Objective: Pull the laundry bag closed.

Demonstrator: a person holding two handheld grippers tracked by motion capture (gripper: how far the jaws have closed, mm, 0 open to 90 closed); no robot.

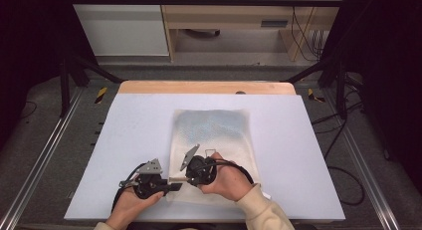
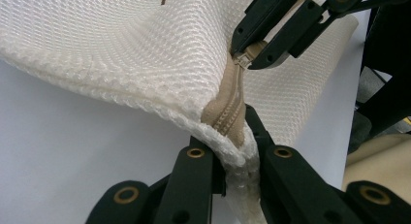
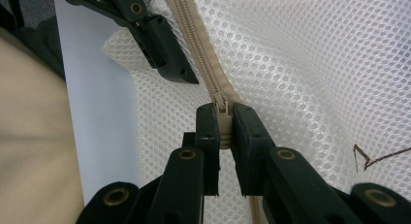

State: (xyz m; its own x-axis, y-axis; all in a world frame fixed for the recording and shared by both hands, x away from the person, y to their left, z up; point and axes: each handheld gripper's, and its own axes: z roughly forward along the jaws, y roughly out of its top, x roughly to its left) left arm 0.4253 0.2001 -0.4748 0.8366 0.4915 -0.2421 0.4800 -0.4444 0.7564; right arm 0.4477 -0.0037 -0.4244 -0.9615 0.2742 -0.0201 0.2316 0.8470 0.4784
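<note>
The left hand-held gripper (image 2: 236,158) is clamped on the near corner of a white mesh laundry bag (image 1: 211,140), its black jaws pinching the doubled mesh edge right at the end of the beige zipper (image 2: 228,107). The right hand-held gripper (image 3: 224,132) is closed on the zipper's pull tab (image 3: 223,118), a small cream tab squeezed between its two pads. The bag is a flat rectangle of open honeycomb netting, off-white, faintly bluish toward its far end in the high view, with a thin brown mark (image 3: 373,158) on the mesh. It lies near the middle of the pale blue desk (image 1: 124,140), its near edge at about 6 o'clock where both grippers meet, the rest stretching toward 12 o'clock. Between the grippers the zipper's teeth are meshed and the tape runs taut, lifting that corner off the desk.
</note>
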